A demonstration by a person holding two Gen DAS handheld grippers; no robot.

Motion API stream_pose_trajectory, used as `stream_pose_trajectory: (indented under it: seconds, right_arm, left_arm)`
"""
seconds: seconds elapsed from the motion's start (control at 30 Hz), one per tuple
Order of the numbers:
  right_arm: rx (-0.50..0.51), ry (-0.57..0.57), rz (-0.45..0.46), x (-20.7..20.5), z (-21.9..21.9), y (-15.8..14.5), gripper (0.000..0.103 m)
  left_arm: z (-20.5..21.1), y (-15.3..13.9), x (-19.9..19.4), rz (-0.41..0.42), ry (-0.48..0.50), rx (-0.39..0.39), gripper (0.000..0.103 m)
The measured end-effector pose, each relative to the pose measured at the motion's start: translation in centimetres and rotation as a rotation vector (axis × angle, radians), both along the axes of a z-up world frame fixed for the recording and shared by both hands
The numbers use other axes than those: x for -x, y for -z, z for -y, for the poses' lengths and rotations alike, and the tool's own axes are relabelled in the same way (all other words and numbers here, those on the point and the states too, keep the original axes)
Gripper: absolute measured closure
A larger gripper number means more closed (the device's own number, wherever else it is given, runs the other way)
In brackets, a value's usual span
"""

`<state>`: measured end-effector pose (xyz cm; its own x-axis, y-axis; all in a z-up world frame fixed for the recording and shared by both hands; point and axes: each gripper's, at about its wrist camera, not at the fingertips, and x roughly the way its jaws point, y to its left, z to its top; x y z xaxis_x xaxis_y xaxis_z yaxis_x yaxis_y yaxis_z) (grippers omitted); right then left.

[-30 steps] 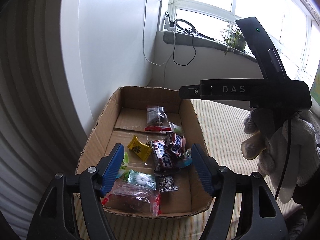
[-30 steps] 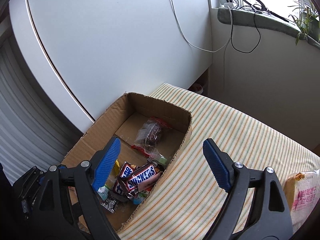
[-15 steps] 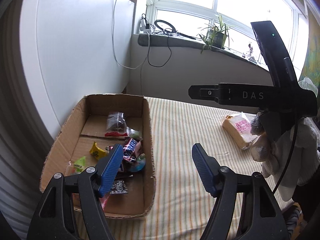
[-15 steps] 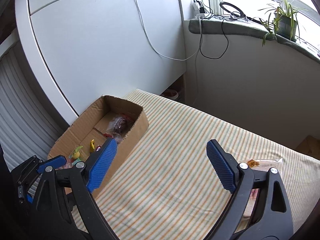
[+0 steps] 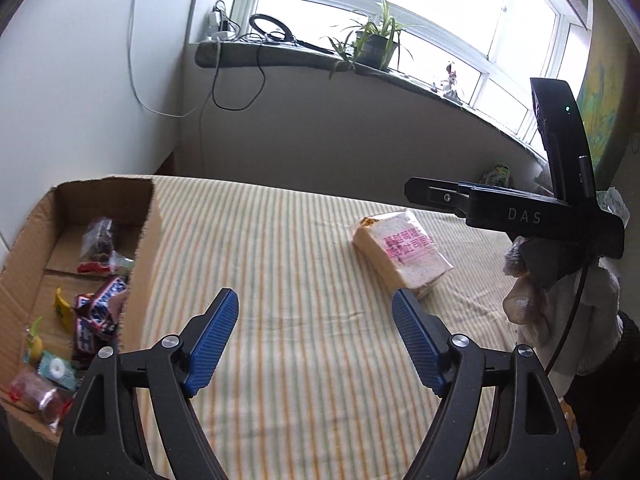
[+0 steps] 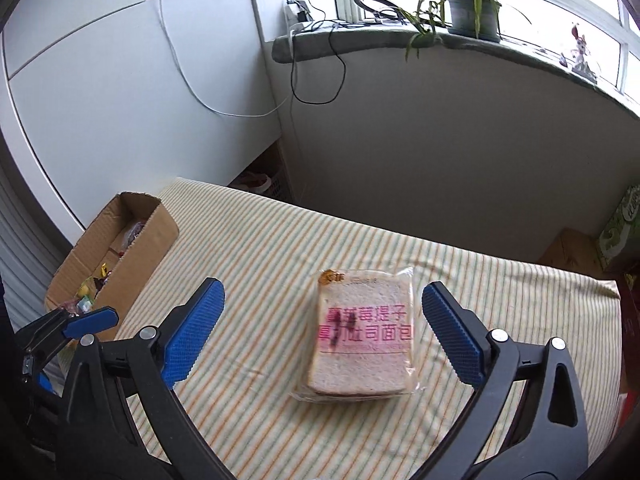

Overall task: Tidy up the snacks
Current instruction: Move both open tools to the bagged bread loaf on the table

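A striped cloth (image 6: 260,264) in pale yellow, orange and green covered the work surface, set against a grey wall below a window sill (image 6: 400,36) bearing a potted plant (image 6: 472,4) and trailing cables.

The wrapped pack of sliced bread (image 6: 360,340), printed with pink characters, lay flat on the cloth, well apart from the cardboard box (image 6: 148,236) at the cloth's left edge. In the right wrist view the pack sat ahead of the right gripper (image 6: 320,328) and roughly between the lines of its two blue pads, neither pad touching it. That gripper's jaws had just been opening and stood wide, with nothing held. In the left wrist view the same pack (image 5: 404,252) lay beyond the right-hand finger of the left gripper (image 5: 316,336).

The left gripper's jaws had likewise just been opening and stood wide over bare cloth, gripping nothing. The right gripper's black body, marked DAS, and the gloved hand (image 5: 560,320) holding it showed at the right of that view.

The box (image 5: 144,248) held Snickers bars (image 5: 96,316), a clear bag of dark snacks (image 5: 96,240), a yellow packet (image 5: 62,308) and other small wrapped sweets, lying loose together.
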<state>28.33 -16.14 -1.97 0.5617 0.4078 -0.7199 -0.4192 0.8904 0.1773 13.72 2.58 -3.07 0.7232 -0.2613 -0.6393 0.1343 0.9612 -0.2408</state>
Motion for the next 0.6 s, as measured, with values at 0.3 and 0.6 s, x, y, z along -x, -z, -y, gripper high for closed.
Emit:
stream_pose_trajectory:
  seconds: [0.3, 0.6]
  right_arm:
    - [-0.122, 0.027, -0.164, -2.1, 4.8, 4.9, 0.002]
    - [-0.213, 0.0, -0.268, -3.0, 6.2, 7.8, 0.012]
  left_arm:
    - [5.5, 3.0, -4.2, -0.101, 0.13, 0.115, 0.024]
    - [7.1, 5.7, -7.6, -0.181, 0.14, 0.209, 0.024]
